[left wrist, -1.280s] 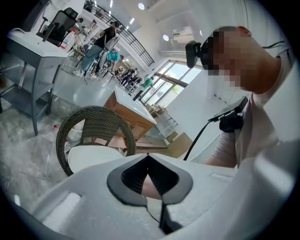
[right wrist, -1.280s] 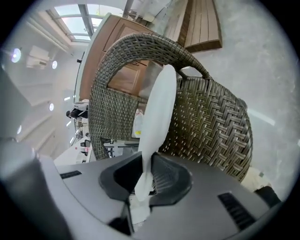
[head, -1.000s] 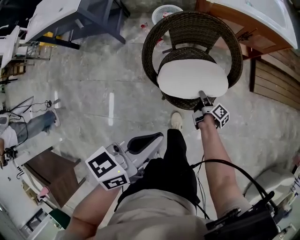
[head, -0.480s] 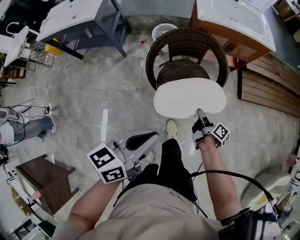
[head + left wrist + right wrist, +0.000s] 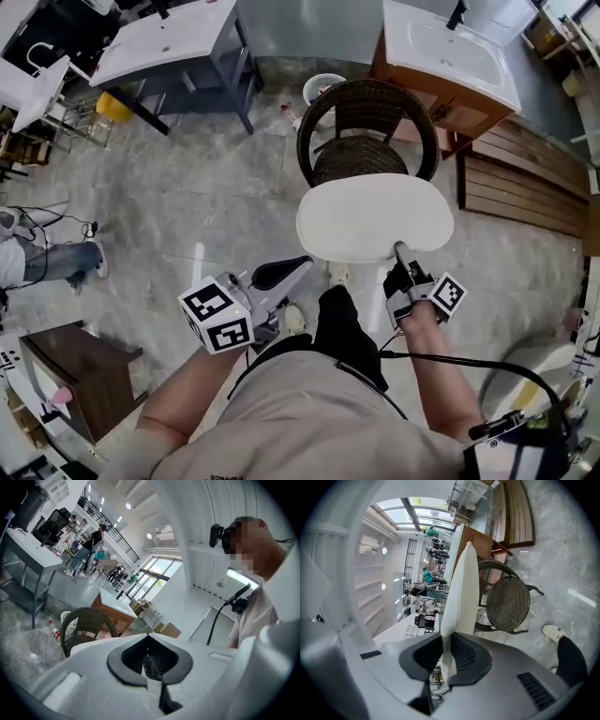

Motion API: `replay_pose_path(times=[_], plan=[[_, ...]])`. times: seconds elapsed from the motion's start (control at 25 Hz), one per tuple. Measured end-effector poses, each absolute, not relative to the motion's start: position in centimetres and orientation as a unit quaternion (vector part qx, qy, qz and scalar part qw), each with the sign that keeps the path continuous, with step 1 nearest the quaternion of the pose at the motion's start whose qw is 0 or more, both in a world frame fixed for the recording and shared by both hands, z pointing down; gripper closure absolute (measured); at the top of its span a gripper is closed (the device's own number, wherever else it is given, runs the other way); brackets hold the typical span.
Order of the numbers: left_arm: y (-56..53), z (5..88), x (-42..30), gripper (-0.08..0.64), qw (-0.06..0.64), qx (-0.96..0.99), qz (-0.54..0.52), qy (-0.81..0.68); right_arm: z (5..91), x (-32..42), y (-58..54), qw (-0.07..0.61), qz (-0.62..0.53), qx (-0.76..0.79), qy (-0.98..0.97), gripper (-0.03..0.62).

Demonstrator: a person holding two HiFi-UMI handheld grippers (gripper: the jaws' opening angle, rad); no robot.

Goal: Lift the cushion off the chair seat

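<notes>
The white cushion (image 5: pixel 375 217) hangs flat in the air, nearer than the dark wicker chair (image 5: pixel 367 122), whose woven seat (image 5: pixel 358 157) lies bare. My right gripper (image 5: pixel 401 251) is shut on the cushion's near edge. In the right gripper view the cushion (image 5: pixel 461 588) runs edge-on out from between the black pads (image 5: pixel 464 656), with the chair (image 5: pixel 508 603) beyond it. My left gripper (image 5: pixel 281 272) is to the left of the cushion and apart from it. In the left gripper view its jaws are shut with nothing between them, and the chair (image 5: pixel 86 625) shows ahead.
A white sink top on a wooden cabinet (image 5: pixel 450 47) stands behind the chair. A slatted wooden platform (image 5: pixel 525 178) lies to the right. A grey table (image 5: pixel 169 37) and a white basket (image 5: pixel 323 86) are at the back. A seated person's leg (image 5: pixel 56 262) is at the left.
The right gripper has risen with the cushion, which has come off the chair seat and now hangs above and in front of it. The left gripper has also risen a little.
</notes>
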State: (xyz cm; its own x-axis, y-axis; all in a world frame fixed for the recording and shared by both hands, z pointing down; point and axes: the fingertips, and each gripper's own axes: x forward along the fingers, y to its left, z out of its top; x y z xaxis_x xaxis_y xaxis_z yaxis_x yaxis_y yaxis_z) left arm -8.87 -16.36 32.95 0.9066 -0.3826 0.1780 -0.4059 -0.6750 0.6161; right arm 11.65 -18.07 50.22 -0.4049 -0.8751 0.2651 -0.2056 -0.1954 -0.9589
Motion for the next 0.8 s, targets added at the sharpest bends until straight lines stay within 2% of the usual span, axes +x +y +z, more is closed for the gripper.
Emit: replay_pose_path(times=[0.4,0.8], plan=[[-11.2,30.6,-13.4,0.554,0.312,0.923,0.003,-0.224,42.5,8.6,-9.6,0.284,-0.591,-0.465,0.595,0.534],[-7.9,29.7,-17.5,0.554,0.287,0.926,-0.002,-0.244,38.6,6.3,-3.5,0.295,-0.575,-0.466,0.604,0.534]])
